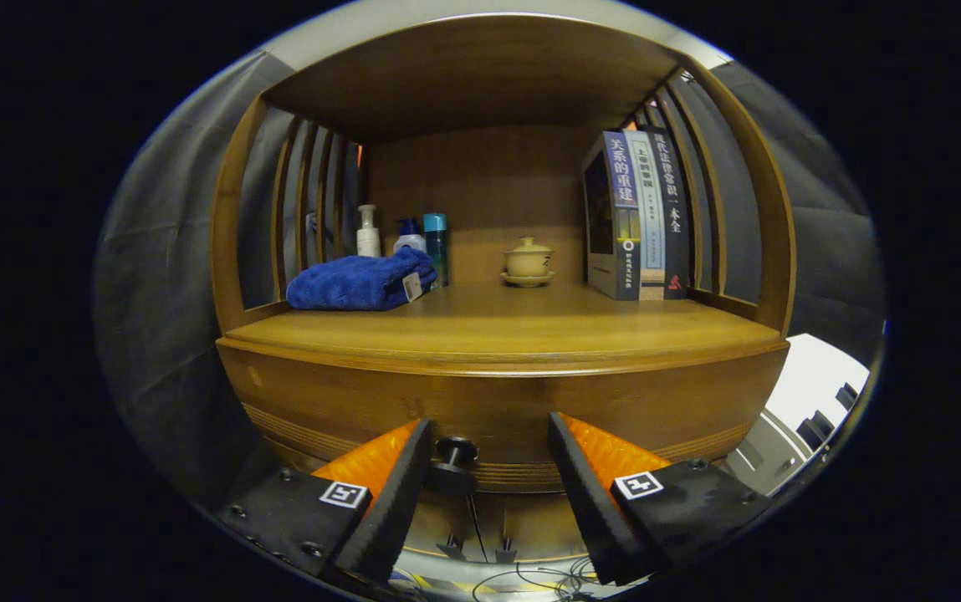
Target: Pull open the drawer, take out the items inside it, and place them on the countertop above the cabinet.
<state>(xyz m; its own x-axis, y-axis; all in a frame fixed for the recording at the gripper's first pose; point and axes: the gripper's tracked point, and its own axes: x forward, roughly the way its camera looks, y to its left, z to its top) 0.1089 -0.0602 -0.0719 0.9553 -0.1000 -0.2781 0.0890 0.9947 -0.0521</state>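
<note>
- The gripper (488,468) faces a brown wooden cabinet (321,393); its two fingers are spread wide apart and pinch nothing.
- A small dark round drawer knob (456,452) on the curved wooden drawer front (497,418) of the cabinet sits between the fingers, close beside the left finger (388,493) and well apart from the right one; whether it touches the left finger, I cannot tell.
- The drawer looks closed, its front in line with the cabinet's body, so nothing inside it can be seen.
- The flat wooden countertop (497,330) lies directly above the drawer front, under an open shelf space with slatted sides.
- A folded blue towel (360,283) lies at the countertop's left.
- Behind the towel stand a white pump bottle (368,232), a blue-capped pale bottle (409,237) and a teal bottle (437,242).
- A small beige lidded ceramic cup on a saucer (528,262) sits at the back centre of the countertop.
- Three upright books (639,216) stand at its right.
- Thin cables (530,577) lie on the floor below the cabinet.
</note>
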